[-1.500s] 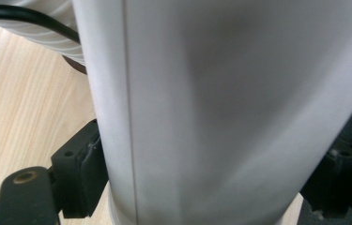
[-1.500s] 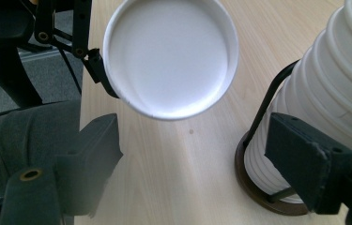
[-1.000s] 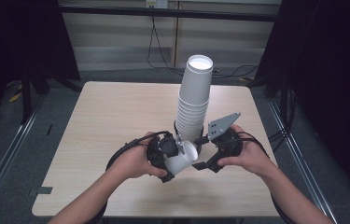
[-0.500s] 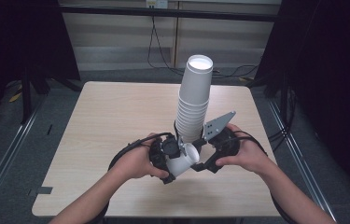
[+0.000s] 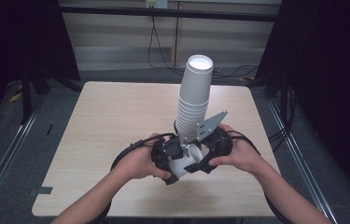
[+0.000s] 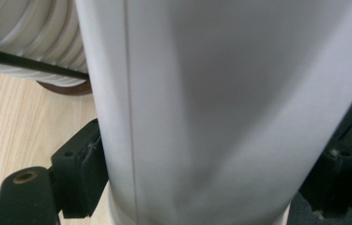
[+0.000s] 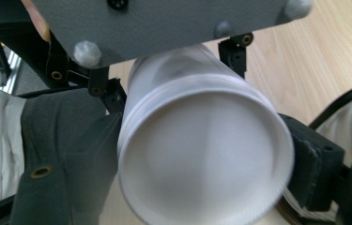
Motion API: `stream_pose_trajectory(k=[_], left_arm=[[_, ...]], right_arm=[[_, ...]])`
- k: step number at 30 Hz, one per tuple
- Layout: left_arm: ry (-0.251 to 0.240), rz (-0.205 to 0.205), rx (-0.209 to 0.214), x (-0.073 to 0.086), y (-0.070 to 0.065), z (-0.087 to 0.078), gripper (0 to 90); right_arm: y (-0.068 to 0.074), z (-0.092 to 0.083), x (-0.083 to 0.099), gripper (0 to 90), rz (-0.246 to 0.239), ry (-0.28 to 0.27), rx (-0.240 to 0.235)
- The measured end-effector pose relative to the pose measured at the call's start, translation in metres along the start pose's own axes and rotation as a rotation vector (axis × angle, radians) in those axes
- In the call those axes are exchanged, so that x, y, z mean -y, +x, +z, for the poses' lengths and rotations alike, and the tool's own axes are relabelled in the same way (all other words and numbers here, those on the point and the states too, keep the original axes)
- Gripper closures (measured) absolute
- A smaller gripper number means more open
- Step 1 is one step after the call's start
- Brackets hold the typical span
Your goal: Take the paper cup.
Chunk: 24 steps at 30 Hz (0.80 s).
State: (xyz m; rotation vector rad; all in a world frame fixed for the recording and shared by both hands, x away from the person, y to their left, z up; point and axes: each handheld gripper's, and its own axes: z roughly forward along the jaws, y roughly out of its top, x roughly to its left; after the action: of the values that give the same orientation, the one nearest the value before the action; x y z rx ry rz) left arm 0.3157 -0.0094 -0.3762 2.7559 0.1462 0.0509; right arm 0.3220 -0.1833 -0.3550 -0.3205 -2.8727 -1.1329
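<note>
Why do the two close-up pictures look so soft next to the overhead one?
High view: evenly lit and fairly sharp, dark at both sides, the tall cup stack crisp. Left gripper view: the single cup sits so near the lens that it blurs into grey shading. Right gripper view: that cup's closed end is smeared and soft at the rim, while the table grain stays clearer.

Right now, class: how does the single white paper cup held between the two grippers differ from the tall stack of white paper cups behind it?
The single white paper cup lies on its side; the tall stack stands upright, bases upward. The single cup is clamped by the left gripper and right gripper; the stack rests free on the wooden table. Both are plain white paper.
</note>
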Motion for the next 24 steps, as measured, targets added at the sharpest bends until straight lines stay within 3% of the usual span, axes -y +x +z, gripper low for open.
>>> stream_pose_trajectory(k=[1,6,9,13,15,22,24], left_arm=[[0.008,0.017,-0.007,0.0,0.001,-0.001,16.2],[-0.001,0.017,-0.002,0.0,0.001,-0.002,16.5],[-0.041,0.007,0.004,0.003,0.001,-0.002,16.3],[-0.079,0.009,0.013,0.006,0.003,-0.003,12.7],[-0.124,0.018,0.005,0.008,0.004,-0.004,11.9],[-0.181,0.044,0.009,0.008,0.005,-0.012,13.6],[-0.188,0.031,0.01,0.008,0.004,-0.014,14.1]], right_arm=[[0.001,0.0,0.0,22.6,0.007,-0.003,-0.005],[-0.001,0.002,0.0,23.5,0.007,-0.002,-0.005],[-0.002,0.0,0.003,24.4,0.024,-0.02,-0.024],[-0.001,-0.002,0.004,24.5,0.038,-0.028,-0.011],[-0.001,-0.004,0.005,24.6,0.056,-0.044,-0.003],[-0.003,-0.004,0.007,24.7,0.069,-0.039,-0.005],[-0.003,-0.002,0.009,24.7,0.07,-0.043,-0.012]])
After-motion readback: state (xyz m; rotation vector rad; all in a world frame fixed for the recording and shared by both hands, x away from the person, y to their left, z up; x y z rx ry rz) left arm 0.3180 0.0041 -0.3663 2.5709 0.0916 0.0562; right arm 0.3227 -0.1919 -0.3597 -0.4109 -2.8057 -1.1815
